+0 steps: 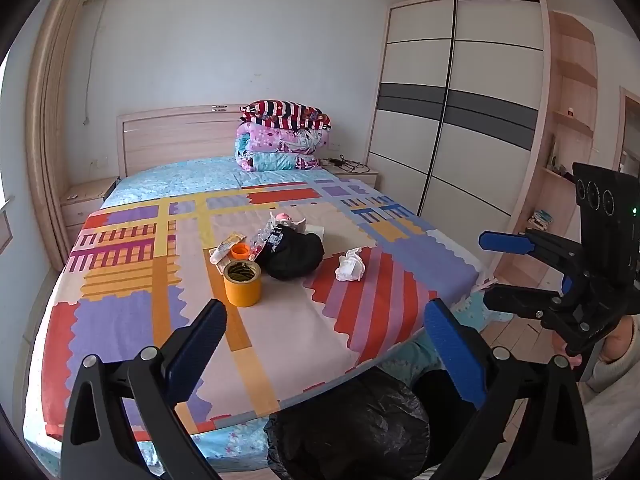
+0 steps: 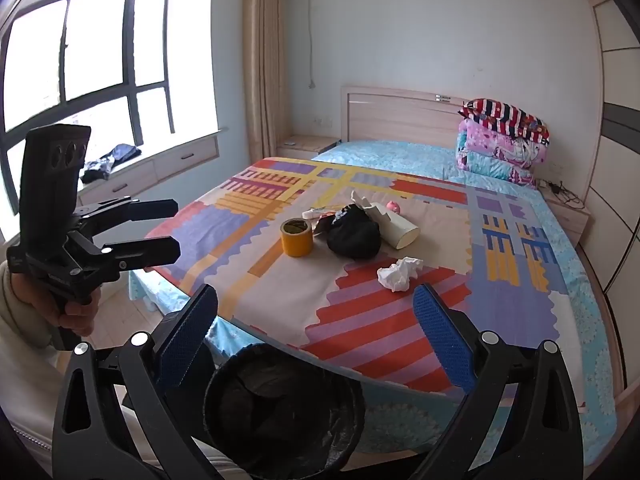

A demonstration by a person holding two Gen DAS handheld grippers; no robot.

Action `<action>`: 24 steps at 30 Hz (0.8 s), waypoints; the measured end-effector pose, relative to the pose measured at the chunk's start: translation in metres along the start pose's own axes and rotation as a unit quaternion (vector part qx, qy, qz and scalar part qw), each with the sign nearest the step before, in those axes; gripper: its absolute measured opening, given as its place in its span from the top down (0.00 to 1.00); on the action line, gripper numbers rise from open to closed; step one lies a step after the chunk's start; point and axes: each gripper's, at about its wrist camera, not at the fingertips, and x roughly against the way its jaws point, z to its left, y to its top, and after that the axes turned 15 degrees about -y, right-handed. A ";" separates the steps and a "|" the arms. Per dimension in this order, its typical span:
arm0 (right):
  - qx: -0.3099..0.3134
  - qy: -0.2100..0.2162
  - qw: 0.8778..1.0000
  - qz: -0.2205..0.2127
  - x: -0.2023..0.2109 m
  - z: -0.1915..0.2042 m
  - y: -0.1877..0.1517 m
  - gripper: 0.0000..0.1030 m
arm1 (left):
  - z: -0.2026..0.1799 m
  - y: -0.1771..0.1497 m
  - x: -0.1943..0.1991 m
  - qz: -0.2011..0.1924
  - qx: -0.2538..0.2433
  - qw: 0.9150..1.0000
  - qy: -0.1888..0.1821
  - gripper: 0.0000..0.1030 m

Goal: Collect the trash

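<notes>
Both grippers, left gripper [image 1: 326, 320] and right gripper [image 2: 316, 308], spread wide, empty, above the bed [image 1: 280, 320]; crumpled tissue [image 2: 400, 274] beside what looks like a black bag [image 2: 354, 236].

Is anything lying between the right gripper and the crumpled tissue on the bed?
Nothing visible. The right gripper is open and empty, and only bare bedspread lies between it and the crumpled tissue.
</notes>
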 end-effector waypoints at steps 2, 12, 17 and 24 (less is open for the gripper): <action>0.000 -0.001 1.000 0.001 0.000 0.000 0.000 0.04 | 0.002 0.000 0.000 -0.001 0.004 1.000 0.003 0.08; 0.001 -0.002 1.000 0.001 0.000 -0.002 -0.001 0.04 | 0.006 0.000 -0.004 0.002 0.007 1.000 0.003 0.08; 0.002 -0.003 1.000 0.001 0.002 0.000 0.000 0.04 | 0.006 0.001 -0.003 0.001 0.007 1.000 0.004 0.08; 0.002 -0.003 1.000 0.000 0.002 0.001 0.000 0.04 | 0.008 0.001 -0.002 0.002 0.011 1.000 0.006 0.08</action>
